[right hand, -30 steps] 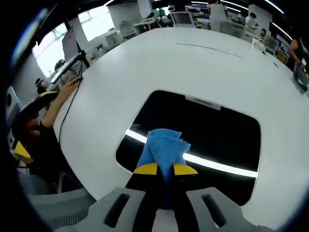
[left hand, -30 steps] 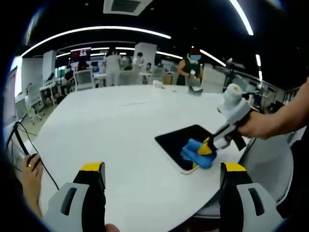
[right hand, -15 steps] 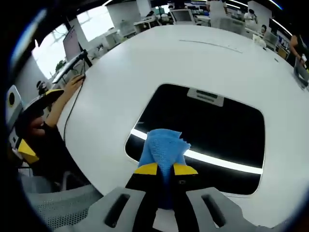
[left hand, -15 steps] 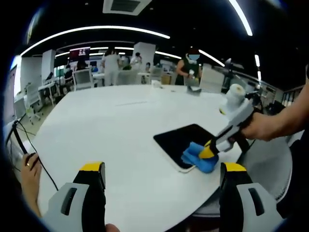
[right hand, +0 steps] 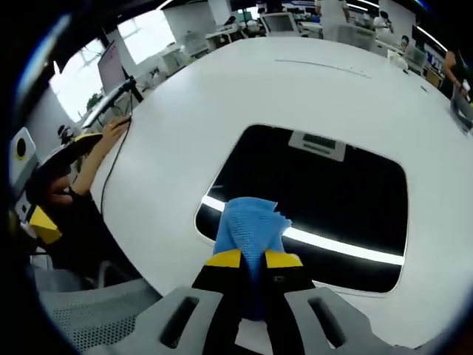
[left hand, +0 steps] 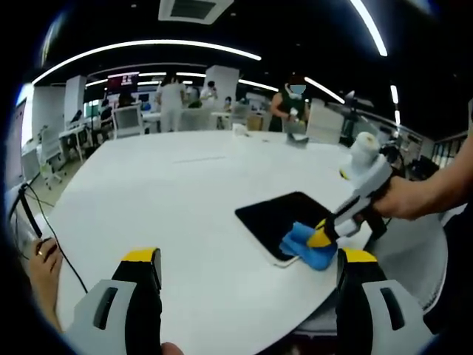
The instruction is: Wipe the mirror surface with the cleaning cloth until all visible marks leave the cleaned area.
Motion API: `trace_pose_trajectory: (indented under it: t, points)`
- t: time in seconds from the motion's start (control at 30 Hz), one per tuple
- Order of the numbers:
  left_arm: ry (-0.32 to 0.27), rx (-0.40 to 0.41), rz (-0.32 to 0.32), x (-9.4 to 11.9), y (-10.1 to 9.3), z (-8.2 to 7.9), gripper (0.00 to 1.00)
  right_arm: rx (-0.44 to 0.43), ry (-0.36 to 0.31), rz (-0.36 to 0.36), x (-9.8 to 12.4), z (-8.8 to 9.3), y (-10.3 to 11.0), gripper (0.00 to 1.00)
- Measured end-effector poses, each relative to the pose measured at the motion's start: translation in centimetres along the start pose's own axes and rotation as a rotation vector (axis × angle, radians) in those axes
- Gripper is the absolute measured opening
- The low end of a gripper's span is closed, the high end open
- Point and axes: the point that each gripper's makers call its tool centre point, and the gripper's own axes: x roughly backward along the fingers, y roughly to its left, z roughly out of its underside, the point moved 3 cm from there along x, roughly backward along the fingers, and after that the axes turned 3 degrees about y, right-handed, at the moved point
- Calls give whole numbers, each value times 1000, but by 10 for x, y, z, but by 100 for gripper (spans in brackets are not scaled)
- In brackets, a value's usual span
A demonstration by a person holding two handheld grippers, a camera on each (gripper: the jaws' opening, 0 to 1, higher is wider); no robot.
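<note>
Right gripper (right hand: 253,260): its yellow-tipped jaws are clamped on the crumpled blue cleaning cloth (right hand: 251,225), with the wad sticking out ahead of the tips so that fabric, not plastic, meets the glass.
Cloth: pressed down on the near edge of the dark rectangular mirror with rounded corners (right hand: 325,192); from the left gripper view the same cloth (left hand: 307,244) sits at the mirror's (left hand: 277,214) corner closest to the table edge.
Mirror: lies flat on the round white table (right hand: 222,96), reflecting a bright ceiling strip and a vent; I can't make out any marks on it from here.
Left gripper (left hand: 251,268): held back and low, jaws spread wide with nothing between them, seemingly just keeping clear while watching the work.
Grip: the person's hand (left hand: 403,198) holds the right tool angled down, likely to put weight on the cloth.
Room: an open office with desks, screens, people standing far off, long ceiling lights; a grey mesh chair (right hand: 89,318) beside the table.
</note>
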Motion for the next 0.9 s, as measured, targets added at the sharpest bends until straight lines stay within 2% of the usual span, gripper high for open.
trace_pose_trajectory:
  t: [0.43, 0.9]
  points:
    - [8, -9, 2, -1, -6, 4, 99, -21, 0, -4, 4, 3, -11, 4]
    - [12, -31, -3, -12, -23, -5, 99, -29, 22, -24, 11, 9, -32, 4]
